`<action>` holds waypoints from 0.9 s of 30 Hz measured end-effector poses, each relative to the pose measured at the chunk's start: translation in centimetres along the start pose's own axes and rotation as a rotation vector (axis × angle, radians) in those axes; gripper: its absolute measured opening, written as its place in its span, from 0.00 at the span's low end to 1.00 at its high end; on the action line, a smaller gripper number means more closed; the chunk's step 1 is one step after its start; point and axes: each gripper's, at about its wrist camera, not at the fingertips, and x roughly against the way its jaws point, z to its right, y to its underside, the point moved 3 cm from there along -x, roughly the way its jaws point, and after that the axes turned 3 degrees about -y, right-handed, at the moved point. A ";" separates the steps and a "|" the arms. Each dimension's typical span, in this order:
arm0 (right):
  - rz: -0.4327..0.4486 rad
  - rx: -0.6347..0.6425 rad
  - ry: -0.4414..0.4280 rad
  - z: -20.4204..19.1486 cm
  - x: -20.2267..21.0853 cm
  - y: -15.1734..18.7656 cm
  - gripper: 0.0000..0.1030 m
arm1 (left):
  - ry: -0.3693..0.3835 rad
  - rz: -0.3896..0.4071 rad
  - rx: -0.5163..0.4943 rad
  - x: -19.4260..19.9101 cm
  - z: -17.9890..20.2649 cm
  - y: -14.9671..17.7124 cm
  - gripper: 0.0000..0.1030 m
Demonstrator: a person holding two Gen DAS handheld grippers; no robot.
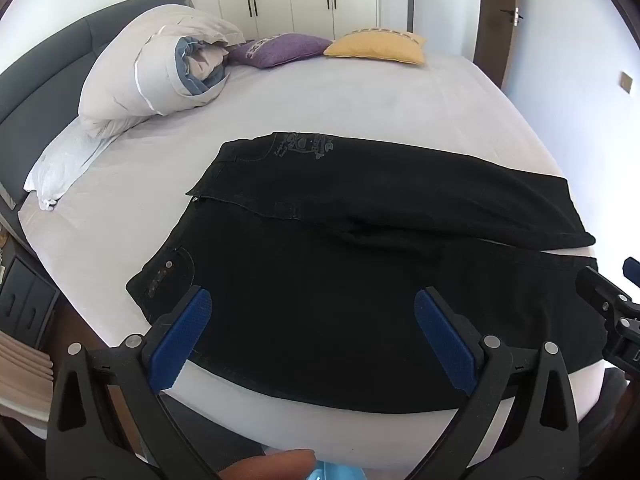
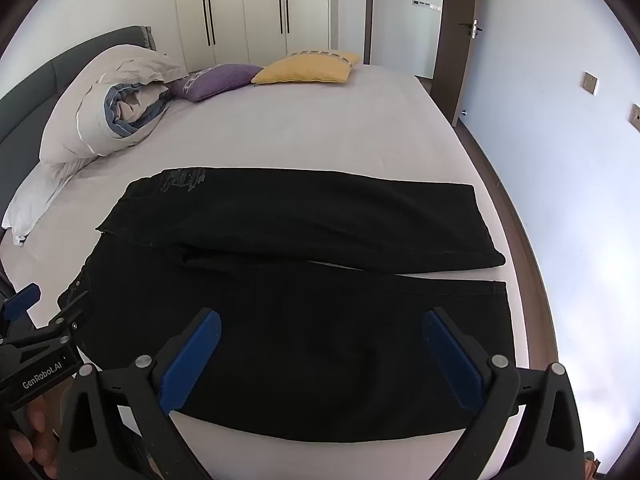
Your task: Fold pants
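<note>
**Both grippers wide open over the near leg, nothing grasped**

Left gripper (image 1: 312, 316): released, blue pads spread wide, angled down at the pants (image 1: 360, 280). Nothing between the pads but air; the fabric lies below and ahead of them. Right gripper (image 2: 322, 334): same state, released, empty, same downward tilt.

Key relation: the pants lie straight ahead of both grippers, long axis running left to right across the view, parallel to the near edge of the bed (image 2: 320, 132). Waistband to the left, cuffs to the right. So the left gripper is nearer the waist and pocket end, and the right gripper is nearer the cuffs. The near leg sits directly under both; the far leg lies beyond it, a thin wedge of sheet showing between the two legs toward the cuffs.

My read: the next fold likely brings one leg over the other, and each gripper takes its own end.

Materials: black denim, heavy, matte, flat with a slight ridge at the crotch; faint print near the far waistband. Sheet is pale, smooth, taut. Rolled duvet (image 1: 160, 68), purple cushion (image 1: 280, 50) and yellow cushion (image 1: 376, 48) sit well apart at the far side.
</note>
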 end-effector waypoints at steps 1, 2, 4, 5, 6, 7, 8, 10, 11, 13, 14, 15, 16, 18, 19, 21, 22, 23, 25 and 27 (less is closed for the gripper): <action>-0.007 0.003 0.003 -0.1 -0.1 0.0 1.00 | -0.001 0.001 0.001 0.0 0.0 0.0 1.00; -0.004 0.001 0.001 -0.1 -0.1 0.0 1.00 | -0.001 0.002 0.002 0.0 0.0 0.0 1.00; -0.004 0.001 0.001 -0.2 -0.1 0.0 1.00 | -0.001 0.004 0.003 0.0 0.1 0.0 1.00; -0.003 0.002 0.001 -0.3 -0.1 0.1 1.00 | 0.003 -0.004 0.006 0.0 0.0 -0.1 1.00; -0.003 0.002 0.002 -0.3 -0.1 0.1 1.00 | 0.001 -0.003 0.005 -0.1 -0.1 0.1 1.00; -0.003 0.003 0.004 -0.4 -0.1 0.1 1.00 | 0.001 -0.003 0.004 -0.1 -0.1 0.1 1.00; -0.003 0.002 0.005 -0.4 -0.2 0.1 1.00 | 0.000 -0.003 0.003 -0.1 -0.1 0.2 1.00; -0.009 0.002 0.006 -1.2 -0.3 0.4 1.00 | -0.001 0.000 0.005 0.0 -0.1 0.1 1.00; -0.009 0.001 0.007 -1.2 -0.3 0.4 1.00 | -0.002 0.001 0.006 0.4 -0.4 0.2 1.00; -0.011 0.004 0.005 -1.1 -0.4 0.4 1.00 | -0.003 0.001 0.006 0.2 -0.6 0.4 1.00; -0.011 0.005 0.005 -1.1 -0.4 0.4 1.00 | -0.003 0.001 0.007 0.2 -0.6 0.4 1.00; -0.010 0.004 0.007 -1.1 -0.4 0.4 1.00 | -0.003 0.000 0.006 0.2 -0.7 0.4 1.00; -0.010 0.005 0.007 -1.1 -0.3 0.4 1.00 | -0.001 0.000 0.005 0.2 -0.7 0.4 1.00; -0.013 0.004 0.004 -1.2 -0.5 0.5 1.00 | -0.003 -0.001 0.005 0.1 -0.6 0.4 1.00; -0.011 0.004 0.005 -1.1 -0.4 0.5 1.00 | -0.004 -0.002 0.005 0.1 -0.5 0.4 1.00; -0.012 0.006 0.004 -1.2 -0.5 0.5 1.00 | -0.005 -0.001 0.004 0.1 -0.5 0.4 1.00; -0.012 0.005 0.003 -1.1 -0.4 0.5 1.00 | -0.005 -0.001 0.004 0.1 -0.5 0.4 1.00; -0.011 0.005 0.004 -1.1 -0.4 0.5 1.00 | -0.005 -0.002 0.003 0.1 -0.5 0.4 1.00; -0.012 0.005 0.004 -1.2 -0.5 0.5 1.00 | -0.006 -0.003 0.002 -0.2 -0.5 0.4 1.00; -0.012 0.003 0.003 -0.8 -0.8 0.9 1.00 | -0.007 -0.005 0.001 -0.2 -0.5 0.5 1.00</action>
